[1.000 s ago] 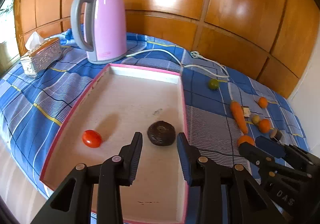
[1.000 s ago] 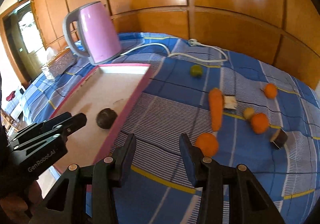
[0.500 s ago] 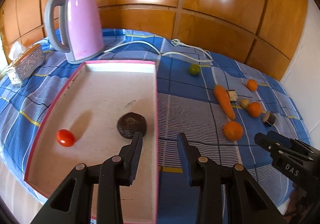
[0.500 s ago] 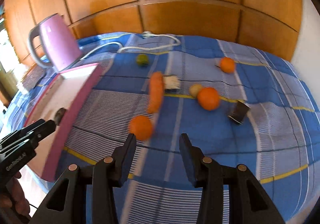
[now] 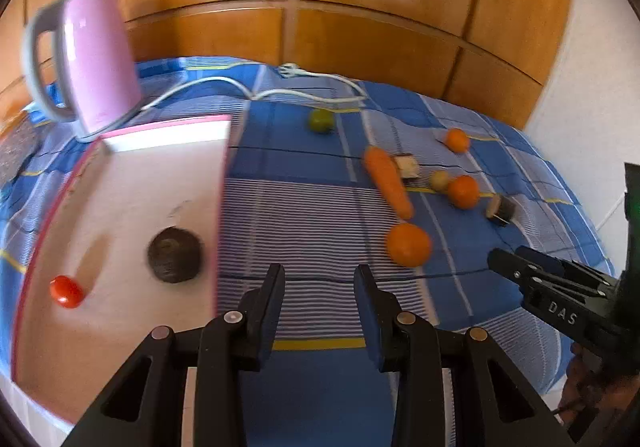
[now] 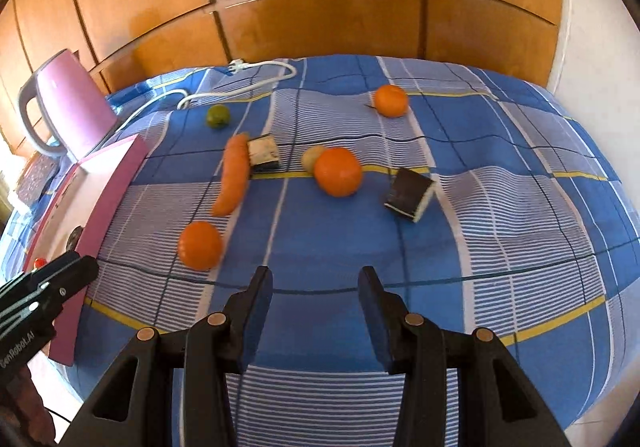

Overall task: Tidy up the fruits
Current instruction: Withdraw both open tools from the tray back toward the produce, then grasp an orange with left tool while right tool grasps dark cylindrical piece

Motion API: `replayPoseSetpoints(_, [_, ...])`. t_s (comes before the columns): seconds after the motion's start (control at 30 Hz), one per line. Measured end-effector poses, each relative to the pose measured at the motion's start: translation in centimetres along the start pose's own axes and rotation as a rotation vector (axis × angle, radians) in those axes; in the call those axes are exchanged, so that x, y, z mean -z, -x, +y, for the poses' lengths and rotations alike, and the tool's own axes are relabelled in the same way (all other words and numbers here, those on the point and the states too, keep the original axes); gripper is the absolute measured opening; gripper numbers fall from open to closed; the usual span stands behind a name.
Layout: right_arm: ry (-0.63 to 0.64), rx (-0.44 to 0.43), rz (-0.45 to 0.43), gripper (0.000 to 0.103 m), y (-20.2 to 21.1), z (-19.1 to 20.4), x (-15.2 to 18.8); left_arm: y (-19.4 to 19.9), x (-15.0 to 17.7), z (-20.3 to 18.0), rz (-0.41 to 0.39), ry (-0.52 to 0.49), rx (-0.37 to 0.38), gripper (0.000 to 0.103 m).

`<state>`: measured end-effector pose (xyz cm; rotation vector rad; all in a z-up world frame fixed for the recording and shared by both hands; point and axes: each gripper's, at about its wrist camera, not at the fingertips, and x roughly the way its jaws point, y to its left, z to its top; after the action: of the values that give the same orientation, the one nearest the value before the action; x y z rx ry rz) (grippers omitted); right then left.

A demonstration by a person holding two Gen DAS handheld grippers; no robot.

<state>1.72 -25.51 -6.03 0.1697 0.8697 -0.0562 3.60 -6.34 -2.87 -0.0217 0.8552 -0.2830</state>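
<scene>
A pink-rimmed tray [image 5: 120, 183] lies at the left and holds a dark round fruit [image 5: 175, 254] and a small red tomato [image 5: 66, 291]. On the blue checked cloth lie three oranges [image 6: 200, 245] [image 6: 338, 171] [image 6: 391, 100], a green fruit [image 6: 218, 116], a small yellowish fruit [image 6: 312, 158] and a carrot [image 6: 232, 179]. My left gripper [image 5: 319, 295] is open and empty over the cloth just right of the tray. My right gripper [image 6: 316, 299] is open and empty above the cloth, nearer than the oranges. Each gripper shows in the other's view [image 5: 516, 267] [image 6: 68, 267].
A pink kettle [image 5: 90, 59] stands behind the tray with its white cord [image 5: 288, 87] trailing across the cloth. Two dark cake-like blocks [image 6: 410, 195] [image 6: 263, 156] lie among the fruit. A patterned tissue box [image 6: 36, 175] sits at the far left. Wooden panels back the table.
Both grippers have swung right, away from the tray and toward the loose fruit. The right one now faces the oranges head-on. Both stay open and empty.
</scene>
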Motion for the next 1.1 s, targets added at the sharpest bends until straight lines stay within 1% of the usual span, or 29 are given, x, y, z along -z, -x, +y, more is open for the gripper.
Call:
replayPoseSetpoints(0.03, [-0.005, 0.005, -0.001, 0.045, 0.0, -0.3, 0.0, -0.2, 0.0, -0.3, 0.002, -0.007, 0.009, 0.036])
replayPoseSetpoints(0.07, [-0.011, 0.011, -0.001, 0.045, 0.0, -0.6, 0.0, -0.3, -0.1, -0.6, 0.004, -0.014, 0.018, 0.039])
replayPoseSetpoints(0.1, [-0.019, 0.017, -0.002, 0.045, 0.0, -0.9, 0.0, -0.5, -0.1, -1.0, 0.006, -0.023, 0.027, 0.041])
replayPoseSetpoints(0.17, [-0.037, 0.023, -0.007, 0.045, 0.0, -1.7, -0.1, -0.8, -0.3, -1.7, 0.005, -0.033, 0.045, 0.050])
replayPoseSetpoints(0.2, [-0.046, 0.027, -0.010, 0.045, 0.0, -2.0, -0.2, -0.9, -0.4, -2.0, 0.004, -0.037, 0.052, 0.051])
replayPoseSetpoints(0.23, [-0.057, 0.033, -0.013, 0.046, 0.0, -2.5, -0.3, -1.2, -0.5, -2.4, 0.004, -0.042, 0.060, 0.053])
replayPoseSetpoints(0.27, [-0.072, 0.036, -0.015, 0.050, 0.0, -3.0, -0.4, -1.4, -0.7, -2.7, 0.004, -0.045, 0.067, 0.054])
replayPoseSetpoints(0.3, [-0.083, 0.037, -0.017, 0.053, -0.1, -3.4, -0.4, -1.7, -0.8, -3.0, 0.006, -0.047, 0.071, 0.054])
replayPoseSetpoints(0.33, [-0.099, 0.040, -0.020, 0.053, -0.1, -3.9, -0.6, -1.9, -0.9, -3.2, 0.010, -0.049, 0.074, 0.054])
replayPoseSetpoints(0.6, [-0.110, 0.063, -0.017, 0.053, -1.3, -5.1, -1.8, -4.1, -1.3, -4.9, 0.038, -0.075, 0.085, 0.054])
replayPoseSetpoints(1.0, [-0.092, 0.085, 0.013, 0.054, -4.9, -6.0, -4.4, -7.3, -1.8, -5.6, 0.076, -0.062, 0.082, 0.054])
replayPoseSetpoints(1.03, [-0.092, 0.084, 0.013, 0.054, -5.1, -6.0, -4.5, -7.6, -1.8, -5.6, 0.079, -0.061, 0.087, 0.053])
replayPoseSetpoints(1.1, [-0.088, 0.081, 0.011, 0.053, -5.3, -5.9, -4.5, -7.8, -1.7, -5.7, 0.066, -0.069, 0.094, 0.043])
